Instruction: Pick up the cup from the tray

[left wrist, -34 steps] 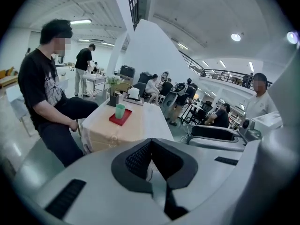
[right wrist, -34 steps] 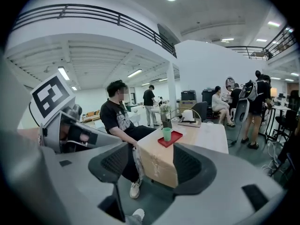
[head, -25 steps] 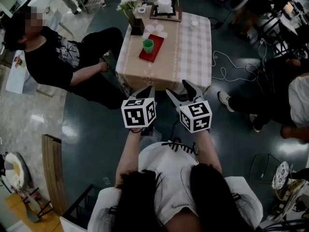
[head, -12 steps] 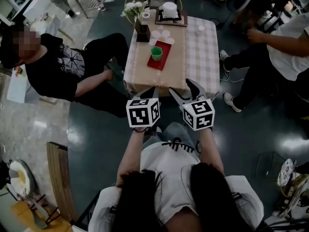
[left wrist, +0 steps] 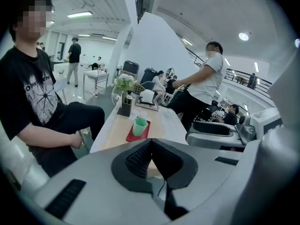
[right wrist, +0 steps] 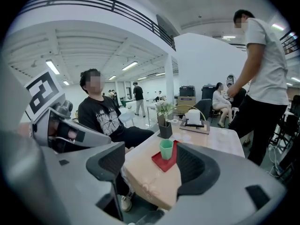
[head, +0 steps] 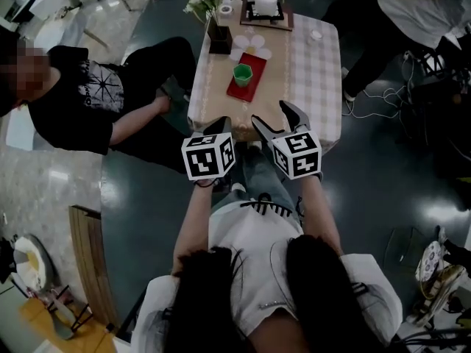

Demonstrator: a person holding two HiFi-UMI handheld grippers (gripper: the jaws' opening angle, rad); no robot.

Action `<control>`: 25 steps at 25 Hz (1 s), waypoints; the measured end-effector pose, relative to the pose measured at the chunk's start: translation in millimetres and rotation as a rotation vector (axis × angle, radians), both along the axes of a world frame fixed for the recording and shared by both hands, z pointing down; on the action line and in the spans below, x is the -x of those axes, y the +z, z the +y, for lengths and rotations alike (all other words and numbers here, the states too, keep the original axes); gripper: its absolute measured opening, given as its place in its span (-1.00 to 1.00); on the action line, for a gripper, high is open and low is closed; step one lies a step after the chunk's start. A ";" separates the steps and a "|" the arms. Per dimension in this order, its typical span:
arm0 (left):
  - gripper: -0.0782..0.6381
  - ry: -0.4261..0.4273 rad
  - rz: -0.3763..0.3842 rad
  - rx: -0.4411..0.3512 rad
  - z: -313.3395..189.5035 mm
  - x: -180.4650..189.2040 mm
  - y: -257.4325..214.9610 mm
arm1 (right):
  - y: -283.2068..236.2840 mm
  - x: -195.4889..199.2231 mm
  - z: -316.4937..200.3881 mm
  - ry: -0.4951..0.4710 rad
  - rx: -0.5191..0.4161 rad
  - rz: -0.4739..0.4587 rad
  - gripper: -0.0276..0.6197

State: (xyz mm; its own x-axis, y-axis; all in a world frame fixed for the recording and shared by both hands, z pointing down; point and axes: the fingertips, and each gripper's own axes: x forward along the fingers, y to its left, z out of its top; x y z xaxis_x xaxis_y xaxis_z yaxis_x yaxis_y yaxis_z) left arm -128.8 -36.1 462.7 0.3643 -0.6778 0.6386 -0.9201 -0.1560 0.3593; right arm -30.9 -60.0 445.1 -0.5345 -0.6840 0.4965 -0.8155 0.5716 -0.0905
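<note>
A green cup (head: pixel 242 74) stands upright on a red tray (head: pixel 248 88) on the checked table (head: pixel 298 68), left of its middle. Both grippers hover in front of the table's near edge, well short of the cup. My left gripper (head: pixel 218 127) is shut with nothing in it; in the left gripper view the cup (left wrist: pixel 139 127) shows above the closed left gripper (left wrist: pixel 150 143). My right gripper (head: pixel 270 116) is open and its jaws have just been opening wider. Nothing lies between them; the cup (right wrist: pixel 166 149) and tray (right wrist: pixel 164 162) show far off through the right gripper (right wrist: pixel 151 162).
A dark vase of white flowers (head: pixel 218 35) and a white tissue holder on a wooden tray (head: pixel 265 7) stand at the table's far end. A seated person in black (head: pixel 88 101) is at the table's left. A standing person in white (head: pixel 412 6) is at its right.
Both grippers have moved toward the table, which now fills more of the view. The right jaws stand wider. The person in white has stepped closer to the table's far right.
</note>
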 end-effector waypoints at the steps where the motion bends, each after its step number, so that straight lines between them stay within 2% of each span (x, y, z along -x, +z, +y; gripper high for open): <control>1: -0.76 -0.007 -0.002 0.003 -8.0 2.0 2.4 | 3.1 2.1 -10.1 -0.007 0.001 0.008 0.10; 7: -0.76 -0.057 -0.007 0.044 -61.0 13.0 24.6 | 32.0 19.0 -73.3 -0.077 0.041 0.063 0.19; 15: -0.76 -0.132 -0.009 0.111 -125.1 17.4 47.1 | 83.8 40.0 -139.4 -0.217 0.130 0.157 0.25; 25: -0.76 -0.189 -0.024 0.167 -183.4 27.3 63.1 | 152.7 70.4 -178.9 -0.442 0.275 0.312 0.26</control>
State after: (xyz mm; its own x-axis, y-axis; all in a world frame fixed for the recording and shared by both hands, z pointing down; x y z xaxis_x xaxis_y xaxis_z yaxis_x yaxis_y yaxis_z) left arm -156.1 -219.5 525.8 0.2245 -0.6171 0.7542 -0.9358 0.0793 0.3435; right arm -101.2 -238.8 597.8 -0.5393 -0.2552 0.8025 -0.5182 0.8518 -0.0773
